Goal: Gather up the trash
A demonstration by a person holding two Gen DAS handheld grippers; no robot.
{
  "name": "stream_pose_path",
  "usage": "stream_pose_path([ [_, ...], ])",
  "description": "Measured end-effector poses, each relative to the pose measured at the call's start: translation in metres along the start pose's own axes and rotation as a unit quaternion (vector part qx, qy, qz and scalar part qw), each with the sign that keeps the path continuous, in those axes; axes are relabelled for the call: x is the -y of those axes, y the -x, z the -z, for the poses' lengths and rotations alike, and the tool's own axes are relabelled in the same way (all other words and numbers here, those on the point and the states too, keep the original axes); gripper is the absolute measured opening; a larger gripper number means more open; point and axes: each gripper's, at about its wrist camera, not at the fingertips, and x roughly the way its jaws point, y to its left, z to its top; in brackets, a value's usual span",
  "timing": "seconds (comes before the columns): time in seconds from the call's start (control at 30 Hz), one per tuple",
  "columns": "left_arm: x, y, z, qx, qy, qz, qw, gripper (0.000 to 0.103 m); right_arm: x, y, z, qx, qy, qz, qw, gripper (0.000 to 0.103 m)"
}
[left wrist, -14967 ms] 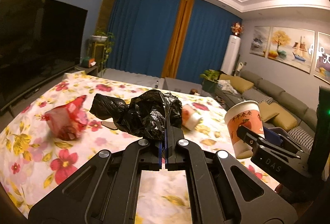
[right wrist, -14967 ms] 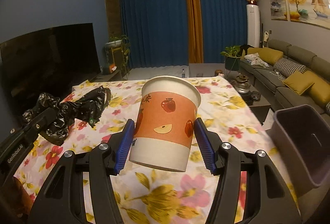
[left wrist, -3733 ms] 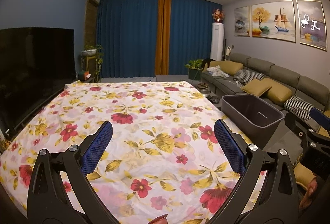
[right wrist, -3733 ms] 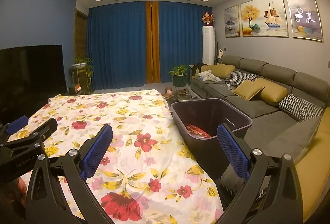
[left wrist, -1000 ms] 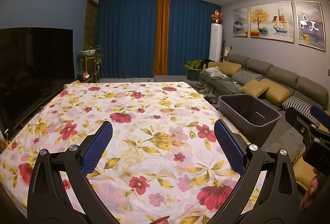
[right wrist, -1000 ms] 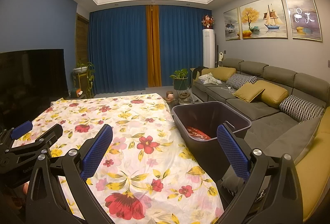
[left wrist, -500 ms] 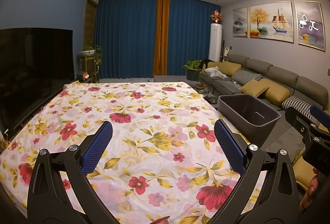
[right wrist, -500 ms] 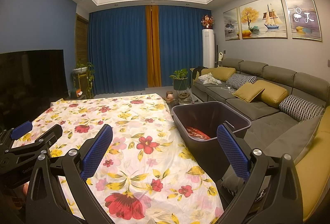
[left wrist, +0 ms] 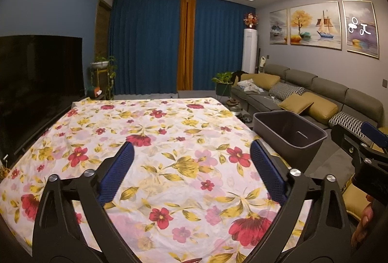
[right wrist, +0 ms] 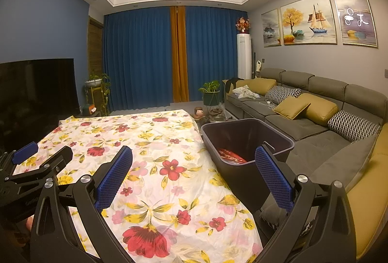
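- Trash: only visible piece is a red wrapper (right wrist: 230, 156) lying on the bottom of the dark bin (right wrist: 278, 139). Rest of the bin floor is hidden by its near wall, so can't tell what else is in there.
- Bin stands just beside the right edge of the table, between the table and the grey sofa (right wrist: 303, 122).
- Table, under a floral cloth (left wrist: 169, 141): no trash showing anywhere on it in either view.
- Left gripper (left wrist: 191, 173): jaws wide apart and just starting to close, nothing between the blue pads, only cloth behind them.
- Right gripper (right wrist: 194, 178): jaws spread wide, holding nothing; its right finger overlaps the bin's near wall in view, contact not evident.
- Judgement: collection looks finished or near enough. Nothing left to pick on the visible surface; floor around the table mostly out of view, so can't rule out strays there.
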Motion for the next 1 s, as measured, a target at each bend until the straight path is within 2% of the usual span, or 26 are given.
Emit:
stream_pose_path([
  [0.13, 0.0, -0.0015, 0.0005, -0.003, -0.002, 0.002, 1.0, 0.085, 0.0009, -0.0009, 0.0, -0.002, -0.003, 0.002, 1.0, 0.097],
  [0.6, -0.005, -0.0016, -0.0014, -0.008, 0.007, 0.001, 0.9999, 0.085, 0.0025, -0.0012, 0.0002, -0.001, -0.005, 0.004, 1.0, 0.097],
  [0.87, -0.0036, -0.0007, -0.0012, -0.008, 0.0, -0.006, 1.0, 0.096, 0.0032, -0.0009, -0.001, 0.001, -0.008, 0.005, 1.0, 0.097],
  [1.0, -0.005, -0.0006, -0.0024, -0.009, 0.002, -0.006, 0.9999, 0.097, 0.0028, -0.0015, -0.001, 0.001, -0.009, 0.005, 1.0, 0.097],
])
